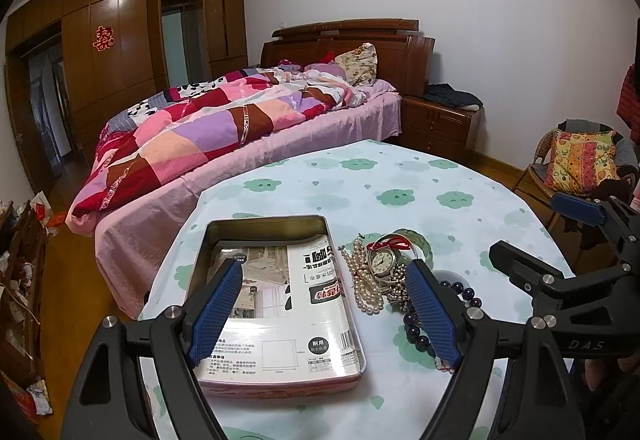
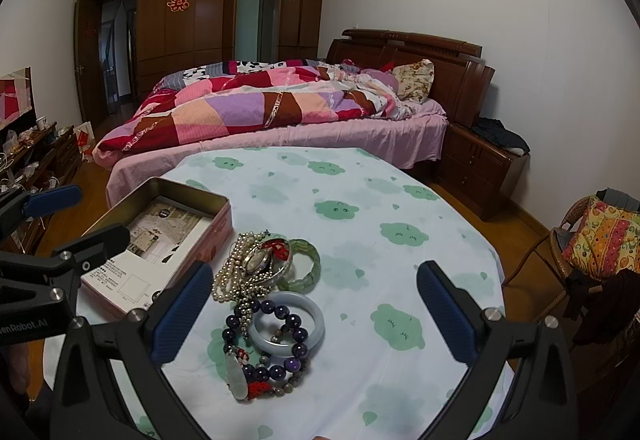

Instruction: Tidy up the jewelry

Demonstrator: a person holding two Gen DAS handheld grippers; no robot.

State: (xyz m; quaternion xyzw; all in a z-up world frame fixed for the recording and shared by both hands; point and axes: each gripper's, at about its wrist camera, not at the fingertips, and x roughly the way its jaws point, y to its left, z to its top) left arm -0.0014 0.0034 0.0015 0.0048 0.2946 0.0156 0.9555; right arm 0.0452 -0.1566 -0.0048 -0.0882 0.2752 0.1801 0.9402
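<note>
Two claws, L & R, both apart; one tin; one watch.

1 tin; 1 watch; 2 bangles

A tin sits on the table toward its left side, with a printed sheet lying inside it. Just right of the tin lies a heap of jewelry: a pearl necklace nearest the tin, a watch on top of the heap, and a bangle behind it. Nearer the table's front edge, a ring bangle and a bead bracelet overlap. Behind the table stands a bed, with a nightstand to its right. A chair stands right of the table.
</note>
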